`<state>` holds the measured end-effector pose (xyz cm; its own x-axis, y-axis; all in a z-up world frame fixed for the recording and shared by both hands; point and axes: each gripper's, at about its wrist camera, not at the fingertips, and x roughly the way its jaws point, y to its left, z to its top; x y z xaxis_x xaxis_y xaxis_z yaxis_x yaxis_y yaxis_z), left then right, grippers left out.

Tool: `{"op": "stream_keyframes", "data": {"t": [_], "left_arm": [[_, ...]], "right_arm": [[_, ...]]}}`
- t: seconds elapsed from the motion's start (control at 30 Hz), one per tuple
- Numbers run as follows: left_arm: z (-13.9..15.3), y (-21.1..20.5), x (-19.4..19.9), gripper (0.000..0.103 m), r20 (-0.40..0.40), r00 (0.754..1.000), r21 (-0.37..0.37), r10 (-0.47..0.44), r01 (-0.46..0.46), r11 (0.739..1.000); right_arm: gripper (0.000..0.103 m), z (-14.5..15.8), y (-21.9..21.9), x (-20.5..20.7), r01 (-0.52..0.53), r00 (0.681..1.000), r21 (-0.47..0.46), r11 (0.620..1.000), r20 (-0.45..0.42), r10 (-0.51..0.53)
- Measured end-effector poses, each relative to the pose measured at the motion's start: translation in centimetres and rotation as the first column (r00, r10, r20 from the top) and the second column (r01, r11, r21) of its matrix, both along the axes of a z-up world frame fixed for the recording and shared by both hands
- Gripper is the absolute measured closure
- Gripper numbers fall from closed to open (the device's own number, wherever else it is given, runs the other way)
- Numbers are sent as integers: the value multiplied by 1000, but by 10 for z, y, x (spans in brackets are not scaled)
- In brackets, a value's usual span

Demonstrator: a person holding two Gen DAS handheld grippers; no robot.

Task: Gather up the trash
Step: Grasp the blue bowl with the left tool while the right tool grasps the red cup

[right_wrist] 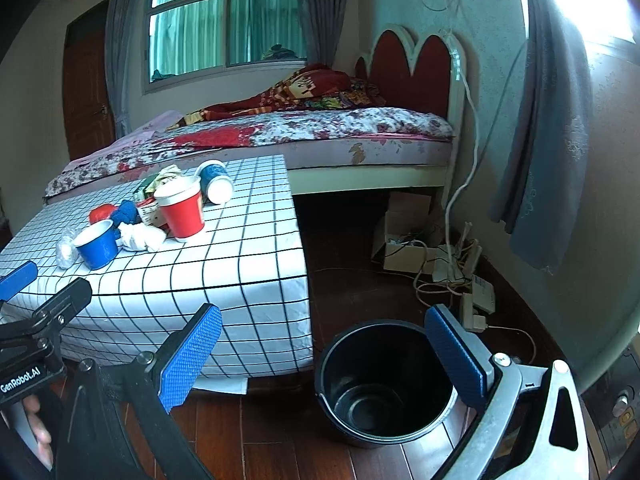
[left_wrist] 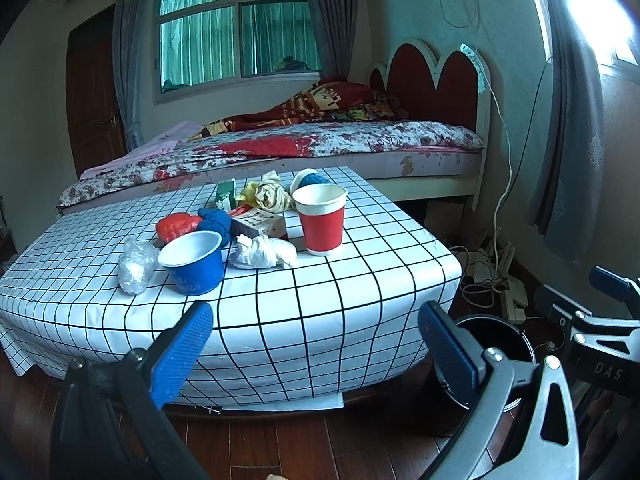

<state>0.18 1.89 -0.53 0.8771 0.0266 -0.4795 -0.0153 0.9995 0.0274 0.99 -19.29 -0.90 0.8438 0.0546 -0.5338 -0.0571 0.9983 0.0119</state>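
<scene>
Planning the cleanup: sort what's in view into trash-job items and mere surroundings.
For the job:
red cup
blue cup
tipped blue cup
white tissue wad
plastic wrap ball
black bin

Just lying about:
bed
power strips and cables
curtain

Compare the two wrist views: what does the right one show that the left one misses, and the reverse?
Right wrist only: the bin's empty inside and the open box under the bed. Left wrist only: the yellow wrapper in full and the table's whole front. Both: red cup, blue cup, tissue, and both grippers, left and right, open and empty.
</scene>
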Motion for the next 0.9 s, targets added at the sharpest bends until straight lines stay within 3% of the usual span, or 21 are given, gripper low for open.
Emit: {"op": "stream_keyframes", "data": {"t": [0.17,0.33,0.5,0.7,0.77,0.9], "left_arm": [[0,34,16,1,-25,999,-13,33,-33,999],[-4,81,36,1,-36,988,-44,151,-152,987],[-23,114,69,1,-73,974,-55,217,-221,974],[-49,129,110,4,-120,963,-61,243,-252,966],[-53,129,119,5,-125,962,-58,244,-253,966],[-57,131,130,5,-122,960,-62,251,-260,964]], "right_arm": [[1,-4,23,24,-96,995,14,995,-31,97],[2,-5,58,56,-209,978,12,978,-19,210],[16,-8,95,101,-294,955,26,955,-31,295],[18,-20,135,148,-347,936,17,938,-59,348],[24,-27,146,162,-357,931,21,934,-76,358],[25,-35,153,186,-354,930,34,935,-93,356]]}}
